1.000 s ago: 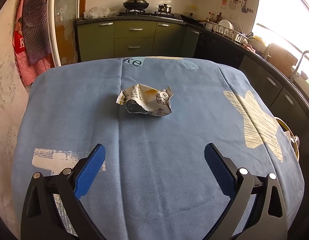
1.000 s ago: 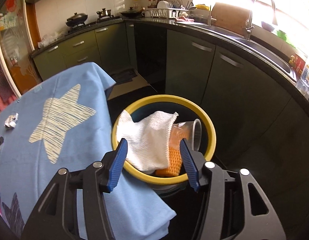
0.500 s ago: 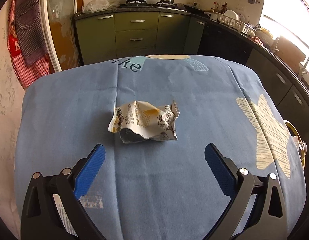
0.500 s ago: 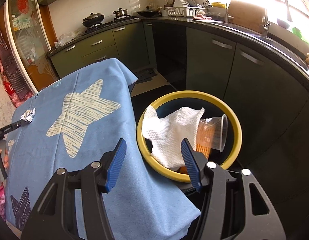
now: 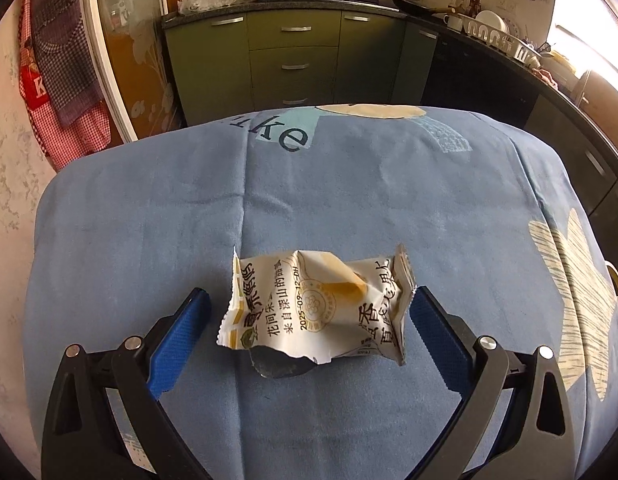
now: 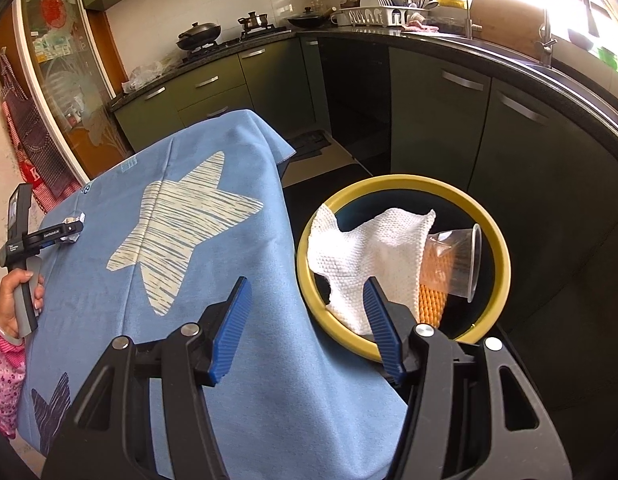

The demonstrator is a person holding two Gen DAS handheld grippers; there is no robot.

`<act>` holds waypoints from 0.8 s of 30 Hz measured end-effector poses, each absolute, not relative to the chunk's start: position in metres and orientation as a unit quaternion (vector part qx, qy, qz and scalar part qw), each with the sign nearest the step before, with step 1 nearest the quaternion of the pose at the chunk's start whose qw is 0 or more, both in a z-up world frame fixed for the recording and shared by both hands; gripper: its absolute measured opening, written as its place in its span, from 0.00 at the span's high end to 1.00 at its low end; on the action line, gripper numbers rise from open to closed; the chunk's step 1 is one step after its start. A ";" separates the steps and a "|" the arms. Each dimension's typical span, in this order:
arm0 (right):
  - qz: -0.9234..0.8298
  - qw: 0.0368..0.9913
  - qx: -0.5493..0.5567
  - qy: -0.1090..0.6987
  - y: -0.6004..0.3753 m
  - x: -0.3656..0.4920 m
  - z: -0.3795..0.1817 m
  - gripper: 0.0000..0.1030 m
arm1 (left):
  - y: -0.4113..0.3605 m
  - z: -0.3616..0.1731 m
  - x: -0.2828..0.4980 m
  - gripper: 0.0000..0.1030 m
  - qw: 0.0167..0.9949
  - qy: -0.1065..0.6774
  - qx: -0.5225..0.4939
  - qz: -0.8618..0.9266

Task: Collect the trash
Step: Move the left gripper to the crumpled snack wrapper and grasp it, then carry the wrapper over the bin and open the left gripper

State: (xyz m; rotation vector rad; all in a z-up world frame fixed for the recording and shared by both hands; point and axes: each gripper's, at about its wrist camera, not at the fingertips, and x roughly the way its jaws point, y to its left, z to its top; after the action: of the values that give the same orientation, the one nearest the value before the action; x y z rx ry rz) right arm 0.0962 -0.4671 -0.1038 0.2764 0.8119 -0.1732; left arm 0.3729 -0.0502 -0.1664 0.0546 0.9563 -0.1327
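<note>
A crumpled white snack wrapper [image 5: 317,308] with printed text lies on the blue tablecloth [image 5: 349,184]. My left gripper [image 5: 309,300] is open, its blue fingers standing on either side of the wrapper without closing on it. My right gripper [image 6: 309,296] is open and empty, above the table's edge beside a yellow-rimmed bin [image 6: 497,240]. The bin holds a white knitted cloth [image 6: 373,248], a clear plastic cup [image 6: 453,260] and something orange. The left gripper also shows in the right wrist view [image 6: 71,230], far left.
Dark green kitchen cabinets [image 5: 293,52] stand behind the table and along the right side [image 6: 489,132]. The bin sits on the dark floor between table and cabinets. Aprons [image 5: 57,60] hang on the left wall. A person's hand [image 6: 17,292] holds the left gripper's handle.
My left gripper has moved forward until its fingers flank the wrapper. My right gripper has drawn back and left from over the bin toward the table edge.
</note>
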 end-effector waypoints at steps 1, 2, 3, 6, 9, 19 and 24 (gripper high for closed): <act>-0.082 0.906 0.134 0.394 -0.466 0.097 -0.104 0.46 | -0.051 -0.167 0.374 0.05 0.884 0.462 0.026 -0.064; -0.081 0.905 0.133 0.395 -0.465 0.097 -0.104 0.46 | -0.051 -0.167 0.376 0.05 0.884 0.462 0.025 -0.064; -0.080 0.906 0.133 0.395 -0.464 0.097 -0.104 0.46 | -0.050 -0.167 0.375 0.05 0.884 0.462 0.025 -0.064; -0.079 0.906 0.131 0.395 -0.463 0.098 -0.104 0.46 | -0.049 -0.166 0.378 0.11 0.885 0.460 0.026 -0.062; -0.079 0.906 0.131 0.395 -0.461 0.098 -0.103 0.46 | -0.050 -0.165 0.377 0.23 0.888 0.454 0.031 -0.060; -0.079 0.906 0.130 0.394 -0.462 0.099 -0.104 0.46 | -0.063 -0.149 0.357 0.32 0.896 0.432 0.042 -0.090; -0.079 0.908 0.129 0.390 -0.462 0.096 -0.101 0.46 | -0.089 -0.127 0.333 0.32 0.900 0.411 0.057 -0.132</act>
State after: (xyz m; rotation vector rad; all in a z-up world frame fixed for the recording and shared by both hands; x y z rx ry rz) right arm 0.0961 -0.4621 -0.1012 0.2658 0.8050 -0.1638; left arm 0.3331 -0.0886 -0.1266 0.1186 0.8503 -0.2737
